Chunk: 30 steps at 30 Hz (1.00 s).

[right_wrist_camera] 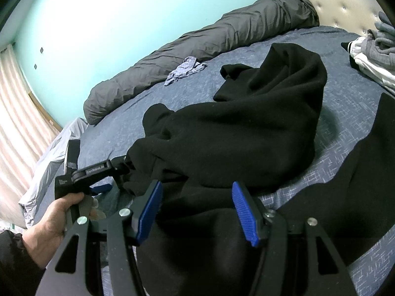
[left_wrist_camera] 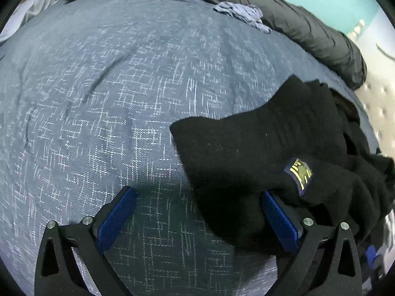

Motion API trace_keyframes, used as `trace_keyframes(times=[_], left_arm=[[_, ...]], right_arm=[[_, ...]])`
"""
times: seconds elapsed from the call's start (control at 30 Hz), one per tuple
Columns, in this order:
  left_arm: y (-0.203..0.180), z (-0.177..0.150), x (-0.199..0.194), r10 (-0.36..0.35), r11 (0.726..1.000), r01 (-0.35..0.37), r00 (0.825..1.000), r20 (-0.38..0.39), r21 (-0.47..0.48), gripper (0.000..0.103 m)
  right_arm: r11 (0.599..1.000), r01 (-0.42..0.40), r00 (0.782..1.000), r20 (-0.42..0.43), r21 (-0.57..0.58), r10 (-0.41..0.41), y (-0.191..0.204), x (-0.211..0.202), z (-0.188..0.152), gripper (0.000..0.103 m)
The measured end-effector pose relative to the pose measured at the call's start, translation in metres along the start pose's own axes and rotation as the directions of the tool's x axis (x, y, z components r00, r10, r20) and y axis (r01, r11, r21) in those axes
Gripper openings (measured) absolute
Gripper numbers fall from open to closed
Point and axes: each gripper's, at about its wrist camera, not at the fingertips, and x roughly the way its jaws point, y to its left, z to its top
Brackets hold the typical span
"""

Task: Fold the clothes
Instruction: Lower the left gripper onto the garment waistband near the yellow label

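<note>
Blue bedspread (right_wrist_camera: 350, 93) carries a black garment (right_wrist_camera: 246, 123) between both spread grippers, a grey duvet (right_wrist_camera: 197, 42) behind.

1. We note a black fleece garment (right_wrist_camera: 246, 123) heaped and rumpled on the blue patterned bedspread, unfolded.
2. Its bulk rises in a rounded hump toward the headboard side; one edge trails low toward the near side.
3. A small navy woven label (left_wrist_camera: 300, 172) with yellow markings shows on one fold.
4. Another dark panel (right_wrist_camera: 358, 172) lies flat to the right; whether it is joined to the garment, we cannot tell.
</note>
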Motion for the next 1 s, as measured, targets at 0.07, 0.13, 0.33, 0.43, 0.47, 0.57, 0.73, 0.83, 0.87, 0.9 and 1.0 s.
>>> trace_keyframes(times=[0.07,0.13,0.33,0.43,0.47,0.57,0.73,0.83,0.87,0.9,1.0], left_arm=[[-0.001,-0.002,0.000,0.009,1.000,-0.009,1.000,-0.003,-0.004,0.102],[-0.003,-0.004,0.000,0.019,1.000,-0.019,1.000,-0.009,0.001,0.102],[-0.006,-0.005,-0.003,0.025,0.999,-0.024,0.999,-0.034,0.045,0.102],[-0.007,-0.006,-0.011,0.026,0.999,-0.026,1.000,-0.014,0.026,0.096],[-0.008,-0.007,-0.015,0.021,0.999,-0.021,1.000,-0.002,0.025,0.092],[-0.016,-0.008,-0.020,-0.014,0.999,0.014,1.000,0.015,0.051,0.086],[-0.016,-0.005,-0.024,-0.074,0.997,0.073,0.997,0.030,0.033,0.071],[-0.020,-0.002,-0.021,-0.099,0.994,0.099,0.995,0.020,0.039,0.056],[-0.018,0.000,-0.020,-0.106,0.994,0.105,0.994,0.013,0.041,0.050],[-0.018,0.002,-0.020,-0.110,0.993,0.110,0.994,0.010,0.042,0.046],[-0.016,0.006,-0.025,-0.115,0.992,0.114,0.993,0.013,0.060,0.027]], right_arm=[[1.000,-0.001,1.000,0.001,0.004,0.001,-0.001,0.000,0.000,0.060],[1.000,-0.002,1.000,0.000,0.008,0.002,-0.001,0.000,0.000,0.060],[1.000,-0.004,1.000,0.000,0.010,0.004,0.001,0.001,0.002,0.060],[1.000,-0.007,1.000,-0.001,0.016,0.007,-0.001,0.001,0.002,0.060],[1.000,-0.008,1.000,-0.002,0.018,0.008,-0.001,0.002,0.002,0.060],[1.000,-0.008,1.000,0.000,0.023,0.008,-0.003,0.001,0.002,0.060],[1.000,-0.006,1.000,0.005,0.028,0.006,-0.003,0.000,0.001,0.060],[1.000,-0.003,1.000,0.009,0.030,0.003,-0.003,0.000,0.000,0.060],[1.000,-0.003,1.000,0.009,0.031,0.002,-0.004,0.000,0.000,0.060],[1.000,-0.002,1.000,0.009,0.031,0.001,-0.004,0.000,0.000,0.060],[1.000,0.000,1.000,0.008,0.031,0.000,-0.004,0.000,0.000,0.060]])
